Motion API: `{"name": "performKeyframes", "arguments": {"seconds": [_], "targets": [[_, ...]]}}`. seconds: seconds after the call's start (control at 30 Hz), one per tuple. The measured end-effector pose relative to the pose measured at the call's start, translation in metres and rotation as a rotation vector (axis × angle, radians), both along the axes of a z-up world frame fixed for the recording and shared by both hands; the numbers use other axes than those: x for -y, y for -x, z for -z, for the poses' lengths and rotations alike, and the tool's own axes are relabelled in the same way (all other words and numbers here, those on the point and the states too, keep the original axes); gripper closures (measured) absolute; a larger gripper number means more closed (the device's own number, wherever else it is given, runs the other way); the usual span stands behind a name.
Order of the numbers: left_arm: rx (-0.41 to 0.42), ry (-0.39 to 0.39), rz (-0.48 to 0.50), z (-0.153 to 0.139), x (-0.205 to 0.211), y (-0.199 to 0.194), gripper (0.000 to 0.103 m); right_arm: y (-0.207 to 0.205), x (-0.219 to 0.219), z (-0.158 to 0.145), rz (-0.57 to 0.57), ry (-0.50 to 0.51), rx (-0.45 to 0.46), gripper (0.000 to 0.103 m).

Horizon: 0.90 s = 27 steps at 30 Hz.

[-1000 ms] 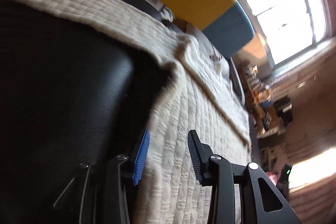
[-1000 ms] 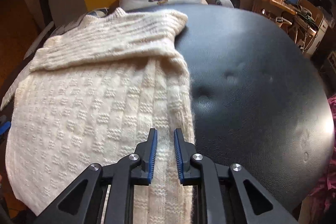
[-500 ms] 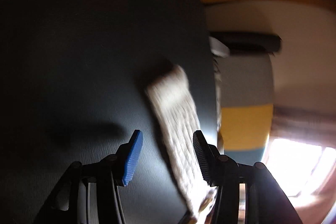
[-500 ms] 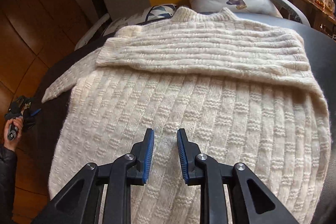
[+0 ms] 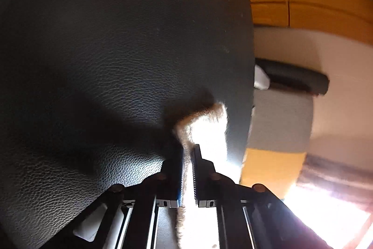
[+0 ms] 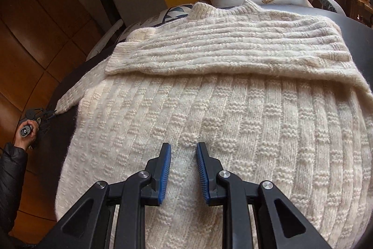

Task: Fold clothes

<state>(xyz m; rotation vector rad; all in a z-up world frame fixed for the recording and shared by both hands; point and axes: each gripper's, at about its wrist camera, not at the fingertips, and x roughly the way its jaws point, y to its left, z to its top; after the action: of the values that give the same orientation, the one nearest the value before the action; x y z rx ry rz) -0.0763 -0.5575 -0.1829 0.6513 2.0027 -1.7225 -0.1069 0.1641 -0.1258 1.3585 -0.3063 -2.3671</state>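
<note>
Sweater (image 6: 209, 109) lies spread on black seat (image 5: 105, 50). Left gripper (image 5: 187, 169) pinches cuff at 9 o'clock, glare-washed, probably sleeve end. Right gripper (image 6: 183, 169) parted over body, empty. Knit soft, floppy; take edges.

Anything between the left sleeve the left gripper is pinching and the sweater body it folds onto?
Nothing visible. The left gripper is shut on the sleeve cuff over bare black leather surface. On the sweater, only the other sleeve lies across the chest; the right gripper hovers open near the hem.
</note>
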Motion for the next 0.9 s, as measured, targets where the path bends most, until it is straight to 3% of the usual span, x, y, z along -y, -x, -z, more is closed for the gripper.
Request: {"name": "performKeyframes", "arguments": {"seconds": [0.2,0.43,0.67,0.9], "targets": [[-0.020,0.048,0.035,-0.016,-0.011,0.015,0.097,-0.001,0.002,0.000,-0.006,-0.017,-0.012,0.081],[-0.106,0.112,0.194,-0.067,-0.057,0.067,0.097,0.003,-0.006,0.004,0.031,0.056,0.035,0.081],[-0.169,0.166,0.435,-0.108,-0.147,0.136,0.098,0.003,-0.007,0.005,0.033,0.071,0.040,0.081],[-0.144,0.214,0.688,-0.117,-0.262,0.196,0.098,0.003,-0.011,0.006,0.032,0.097,0.041,0.081]]}}
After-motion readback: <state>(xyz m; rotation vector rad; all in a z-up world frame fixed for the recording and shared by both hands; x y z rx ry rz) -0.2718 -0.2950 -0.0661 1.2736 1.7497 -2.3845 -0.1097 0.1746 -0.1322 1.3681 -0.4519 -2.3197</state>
